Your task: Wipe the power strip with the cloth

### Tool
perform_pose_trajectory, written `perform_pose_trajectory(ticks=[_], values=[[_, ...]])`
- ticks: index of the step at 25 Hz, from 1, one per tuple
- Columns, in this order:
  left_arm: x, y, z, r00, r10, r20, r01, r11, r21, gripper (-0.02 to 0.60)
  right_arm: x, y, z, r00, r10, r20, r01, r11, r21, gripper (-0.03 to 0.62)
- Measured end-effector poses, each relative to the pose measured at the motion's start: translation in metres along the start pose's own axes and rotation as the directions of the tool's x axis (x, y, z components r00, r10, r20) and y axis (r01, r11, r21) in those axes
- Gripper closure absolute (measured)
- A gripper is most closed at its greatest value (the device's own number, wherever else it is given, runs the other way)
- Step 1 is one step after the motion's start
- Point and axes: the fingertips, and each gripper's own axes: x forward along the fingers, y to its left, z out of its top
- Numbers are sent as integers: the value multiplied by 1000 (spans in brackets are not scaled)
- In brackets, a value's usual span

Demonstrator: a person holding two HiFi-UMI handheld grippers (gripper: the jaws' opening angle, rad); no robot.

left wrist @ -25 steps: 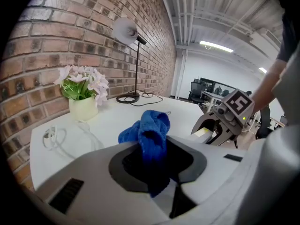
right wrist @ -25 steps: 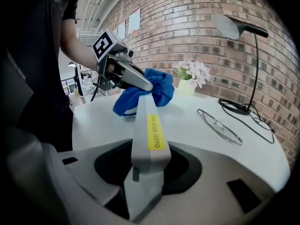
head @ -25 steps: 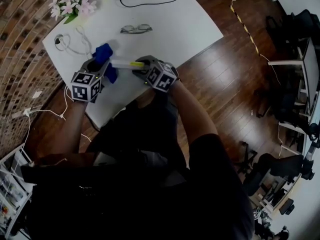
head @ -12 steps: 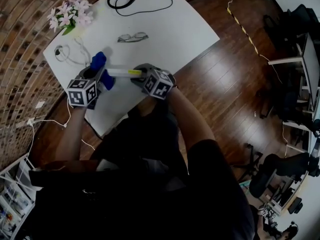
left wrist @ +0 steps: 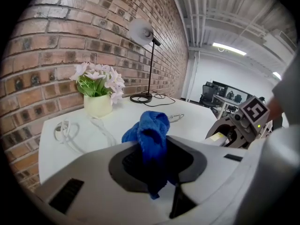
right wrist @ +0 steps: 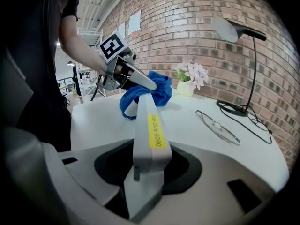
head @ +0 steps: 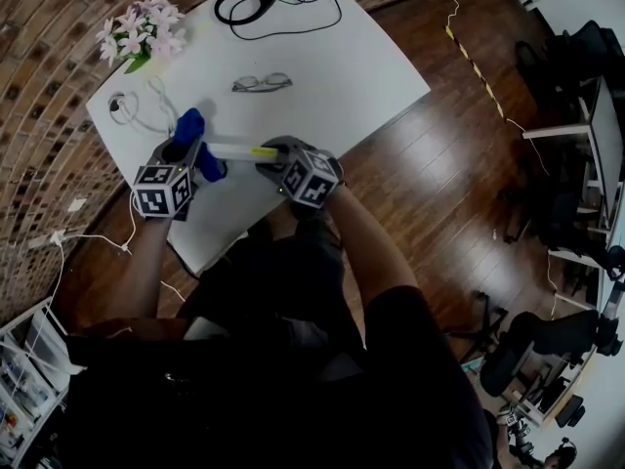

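Power strip (right wrist: 151, 125): white, yellow label, one end clamped in right gripper (head: 271, 151), far end meeting cloth (left wrist: 147, 130); cloth: blue, bunched, clamped in left gripper (head: 186, 154); both grippers tilted downward, facing inward above desk (head: 322, 66).

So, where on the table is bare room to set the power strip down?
Widest bare patch: right of the glasses, toward the table corner. Also between glasses and power strip. Crowded near the flowers, white cable and lamp base.
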Motion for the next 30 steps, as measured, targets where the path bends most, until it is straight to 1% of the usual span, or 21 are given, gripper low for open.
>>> perform_pose_trajectory(ticks=[3, 6, 9, 10, 12, 14, 15, 18, 21, 24, 27, 30], values=[[-1, 0, -1, 1000, 11, 12, -11, 1000, -3, 474, 1, 0, 0, 1000, 3, -1, -3, 1000, -6, 425], [0, -7, 0, 1000, 1, 17, -2, 1000, 22, 474, 1, -2, 1, 1000, -5, 5, 5, 1000, -6, 424], [-1, -14, -3, 1000, 10, 10, -11, 999, 48, 474, 0, 0, 0, 1000, -9, 13, 9, 1000, -7, 424], [-1, -17, -4, 1000, 11, 3, -11, 998, 65, 474, 0, 1, 0, 1000, -10, 14, 10, 1000, -10, 424], [0, -26, -4, 1000, 3, -21, 0, 992, 124, 474, 0, 0, 0, 1000, -13, 14, 14, 1000, -15, 424], [4, -43, -5, 999, -20, -49, 29, 983, 181, 474, -1, 1, 0, 1000, -16, 16, 16, 1000, -20, 424], [7, -52, -5, 998, -32, -57, 43, 981, 191, 474, -1, 1, 1, 1000, -17, 18, 17, 1000, -22, 424], [13, -72, -4, 996, -48, -72, 61, 980, 192, 474, 0, 1, 1, 1000, -19, 21, 19, 999, -28, 424], [18, -84, -2, 994, -25, -108, 49, 972, 228, 474, 0, 1, 2, 999, -20, 26, 21, 999, -32, 424], [21, -94, -4, 992, -22, -122, 51, 970, 238, 474, -1, 2, 1, 999, -23, 31, 25, 999, -38, 425], [23, -103, -7, 989, -41, -140, 74, 969, 237, 474, -2, 2, 1, 999, -22, 37, 24, 999, -44, 425], [26, -121, -1, 985, -79, -152, 114, 964, 239, 474, -1, 2, 1, 999, -20, 40, 22, 999, -50, 425]])
